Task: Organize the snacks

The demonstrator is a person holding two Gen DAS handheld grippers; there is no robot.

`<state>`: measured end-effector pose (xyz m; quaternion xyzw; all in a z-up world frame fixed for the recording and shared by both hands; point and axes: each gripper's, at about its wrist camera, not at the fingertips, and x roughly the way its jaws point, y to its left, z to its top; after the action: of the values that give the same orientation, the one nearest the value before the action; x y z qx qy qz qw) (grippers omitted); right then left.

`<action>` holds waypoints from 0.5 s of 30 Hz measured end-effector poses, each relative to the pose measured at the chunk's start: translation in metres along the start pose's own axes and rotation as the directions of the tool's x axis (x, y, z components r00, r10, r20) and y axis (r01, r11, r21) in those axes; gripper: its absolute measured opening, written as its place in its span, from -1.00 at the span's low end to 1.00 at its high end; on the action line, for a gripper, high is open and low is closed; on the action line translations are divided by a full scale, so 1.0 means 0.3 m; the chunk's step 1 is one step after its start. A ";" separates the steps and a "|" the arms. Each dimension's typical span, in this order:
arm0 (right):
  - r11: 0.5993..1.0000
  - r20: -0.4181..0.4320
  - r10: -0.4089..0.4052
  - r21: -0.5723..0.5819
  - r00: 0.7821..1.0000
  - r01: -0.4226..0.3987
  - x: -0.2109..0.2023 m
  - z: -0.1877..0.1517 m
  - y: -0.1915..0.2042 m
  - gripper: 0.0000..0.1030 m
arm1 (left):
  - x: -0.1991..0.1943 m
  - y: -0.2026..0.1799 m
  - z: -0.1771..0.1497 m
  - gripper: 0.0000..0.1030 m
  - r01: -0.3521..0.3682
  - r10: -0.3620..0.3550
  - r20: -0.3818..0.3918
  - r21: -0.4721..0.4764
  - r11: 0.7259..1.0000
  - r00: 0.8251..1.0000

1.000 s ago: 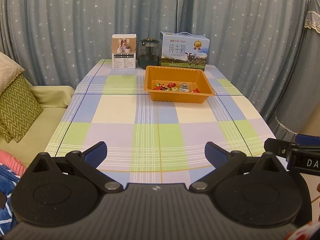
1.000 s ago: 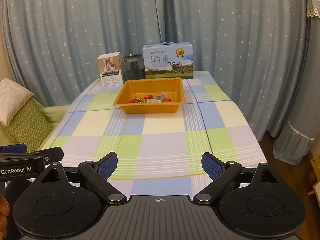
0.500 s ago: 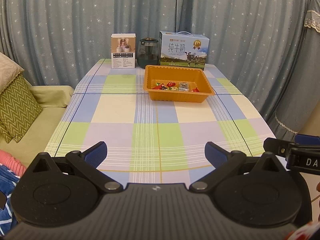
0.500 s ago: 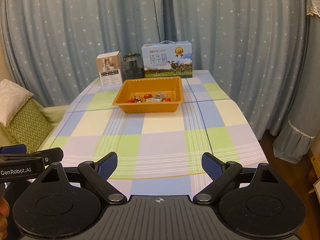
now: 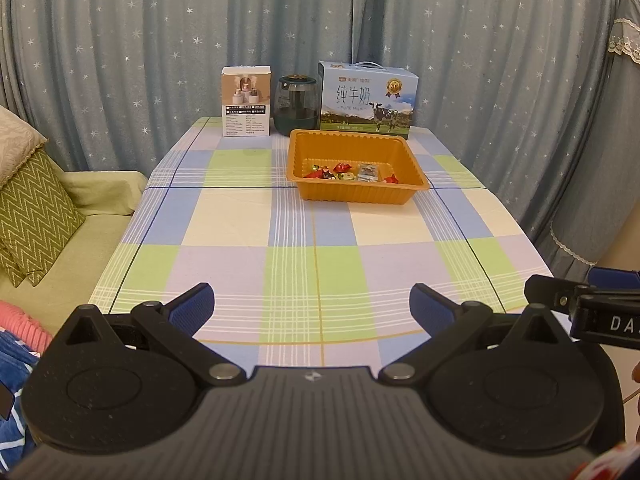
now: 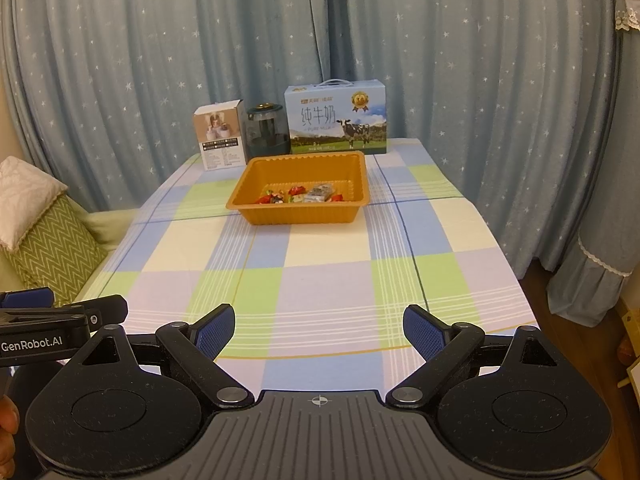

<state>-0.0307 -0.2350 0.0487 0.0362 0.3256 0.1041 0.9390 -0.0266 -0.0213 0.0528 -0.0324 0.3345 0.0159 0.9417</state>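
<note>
A woven checked cloth, matt and smooth, covers the tabletop (image 5: 248, 220). The orange tray (image 5: 356, 196) is glossy moulded plastic with ribbed walls; the snacks (image 5: 348, 172) inside wear shiny foil and clear wrappers. Behind stand a printed cardboard milk carton (image 5: 368, 102), a small paper box (image 5: 246, 100) and a dark, translucent glossy jar (image 5: 296, 106). Soft star-flecked fabric curtains (image 6: 160, 60) hang in folds. Each gripper (image 6: 319, 330) is matt, grainy black plastic with metal pivot pins and dimpled blue pads (image 6: 420, 330).
</note>
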 end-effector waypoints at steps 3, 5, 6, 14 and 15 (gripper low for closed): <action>1.000 0.000 0.000 0.000 1.000 0.000 0.000 -0.001 0.000 0.76 | 0.000 0.000 0.000 1.00 0.000 0.000 0.000 0.001 1.000 1.000; 1.000 0.000 0.000 0.000 1.000 0.000 0.003 -0.001 0.001 0.76 | 0.001 -0.001 0.000 1.00 0.000 0.000 0.000 0.002 1.000 1.000; 1.000 0.000 -0.001 0.000 1.000 0.001 0.003 0.000 0.001 0.76 | 0.002 -0.002 -0.001 1.00 0.000 0.000 0.000 0.002 1.000 1.000; 1.000 -0.001 -0.002 0.001 1.000 0.002 0.005 0.000 -0.002 0.76 | 0.012 -0.011 -0.008 1.00 0.004 -0.004 -0.004 0.004 1.000 1.000; 1.000 -0.001 -0.002 0.001 1.000 0.002 0.005 0.000 -0.001 0.76 | 0.012 -0.010 -0.008 1.00 0.003 -0.003 -0.004 0.004 1.000 1.000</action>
<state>-0.0294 -0.2351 0.0476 0.0362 0.3261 0.1029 0.9390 -0.0252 -0.0246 0.0488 -0.0311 0.3365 0.0137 0.9411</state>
